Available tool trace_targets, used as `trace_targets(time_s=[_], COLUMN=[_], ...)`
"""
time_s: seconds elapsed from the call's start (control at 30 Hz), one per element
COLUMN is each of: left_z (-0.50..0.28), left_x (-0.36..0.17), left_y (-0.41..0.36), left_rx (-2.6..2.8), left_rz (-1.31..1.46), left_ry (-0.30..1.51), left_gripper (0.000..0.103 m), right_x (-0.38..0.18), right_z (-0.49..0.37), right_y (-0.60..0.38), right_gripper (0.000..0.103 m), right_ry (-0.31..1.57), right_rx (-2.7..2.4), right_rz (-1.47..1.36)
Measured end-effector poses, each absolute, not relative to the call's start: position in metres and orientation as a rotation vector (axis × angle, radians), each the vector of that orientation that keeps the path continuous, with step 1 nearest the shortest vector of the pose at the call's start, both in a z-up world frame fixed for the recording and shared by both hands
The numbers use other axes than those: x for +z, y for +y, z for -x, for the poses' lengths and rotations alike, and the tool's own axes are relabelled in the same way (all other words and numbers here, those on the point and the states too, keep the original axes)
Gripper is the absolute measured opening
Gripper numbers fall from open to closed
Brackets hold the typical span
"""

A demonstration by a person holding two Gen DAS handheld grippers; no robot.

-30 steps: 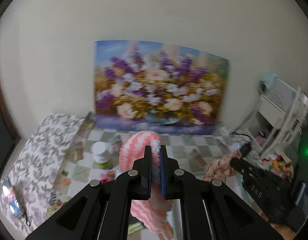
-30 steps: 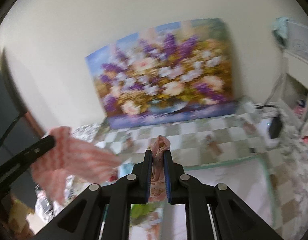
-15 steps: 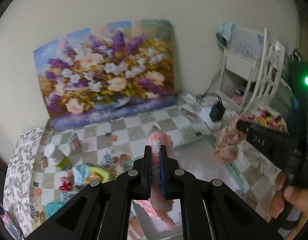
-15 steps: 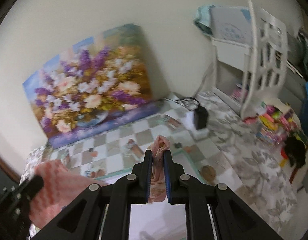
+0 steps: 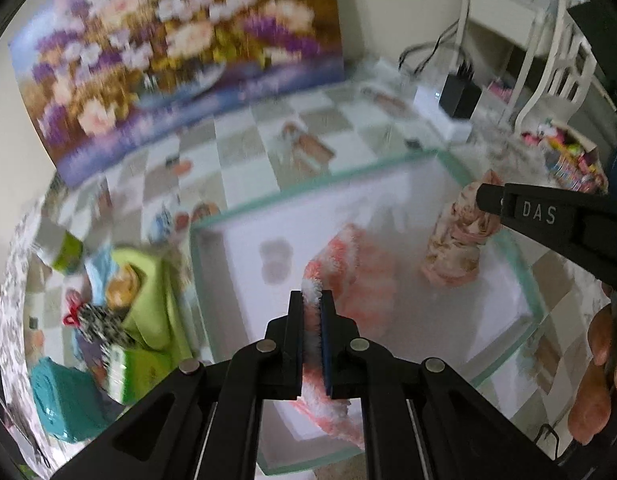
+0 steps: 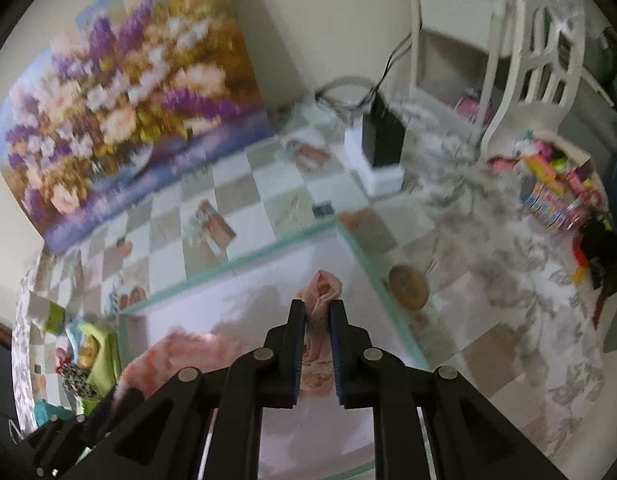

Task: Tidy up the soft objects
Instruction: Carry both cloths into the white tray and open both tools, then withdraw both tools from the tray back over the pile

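Both claws point steeply down over the white tray (image 5: 528, 292), likely to drop the cloths in it. Left gripper (image 5: 312, 300) is clenched on a fuzzy pink-white cloth (image 5: 348, 264), whose free end hangs over the tray floor. Right gripper (image 6: 316, 312) pinches a peach floral cloth (image 6: 322, 288) dangling inside the tray near its right rim; whether either cloth touches the floor is unclear from blur. Left of the tray sits a clutter pile (image 5: 140, 300) of green and teal items on the checkered table (image 5: 236, 148). Nothing blocks the tray; its raised rim is the only obstacle.
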State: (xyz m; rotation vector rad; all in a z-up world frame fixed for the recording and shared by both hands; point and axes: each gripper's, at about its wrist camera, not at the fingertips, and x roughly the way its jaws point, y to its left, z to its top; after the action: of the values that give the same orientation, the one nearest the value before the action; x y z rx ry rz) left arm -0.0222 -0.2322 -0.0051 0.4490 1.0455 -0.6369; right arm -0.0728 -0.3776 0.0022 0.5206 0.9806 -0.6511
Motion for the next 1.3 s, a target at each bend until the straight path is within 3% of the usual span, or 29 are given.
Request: trace_targets(time_s=[0.2, 0.33, 0.47, 0.53, 0.6, 0.67, 0.77, 0.93, 1.0, 1.3], left_z=[0.018, 0.013, 0.007, 0.003, 0.0, -0.003, -0.007, -0.018, -0.022, -0.037], left_x=[-0.034, -0.048, -0.052, -0.05, -0.045, -0.04, -0.031, -0.024, -0.023, -0.006], left_y=[-0.234, -0.232, -0.227, -0.224, -0.221, -0.218, -0.213, -0.204, -0.2, -0.178], left_rx=[-0.594, -0.568, -0.54, -0.525, -0.513, -0.509, -0.49, -0.469, -0.469, -0.441], left_rz=[-0.476, -0.467, -0.44, -0.428, -0.409, -0.387, -0.362, -0.309, -0.28, -0.164], left_ry=[1.154, 1.222, 1.255, 1.252, 1.242, 1.228, 1.191, 1.187, 1.198, 1.167], left_gripper=[0.009, 0.021, 0.037, 0.045, 0.053, 0.067, 0.081, 0.09, 0.092, 0.093], right_x=[-0.032, -0.048, -0.056, -0.056, -0.054, -0.051, -0.047, -0.037, -0.034, -0.018], right_z=[0.064, 0.062, 0.061, 0.061, 0.06, 0.059, 0.06, 0.062, 0.063, 0.061], right_y=[-0.377, -0.376, -0.375, -0.374, -0.372, -0.372, -0.372, -0.37, -0.37, -0.363], right_gripper=[0.016, 0.021, 0.046, 0.049, 0.06, 0.066, 0.074, 0.09, 0.103, 0.103], right_ry=[1.093, 1.157, 1.193, 1.204, 1.21, 1.209, 1.199, 1.171, 1.158, 1.076], right_rx=[-0.629, -0.639, -0.641, -0.644, -0.655, -0.662, -0.664, -0.682, -0.683, -0.665], right_rz=[-0.556, -0.56, -0.575, -0.568, -0.552, -0.541, -0.523, -0.491, -0.487, -0.474])
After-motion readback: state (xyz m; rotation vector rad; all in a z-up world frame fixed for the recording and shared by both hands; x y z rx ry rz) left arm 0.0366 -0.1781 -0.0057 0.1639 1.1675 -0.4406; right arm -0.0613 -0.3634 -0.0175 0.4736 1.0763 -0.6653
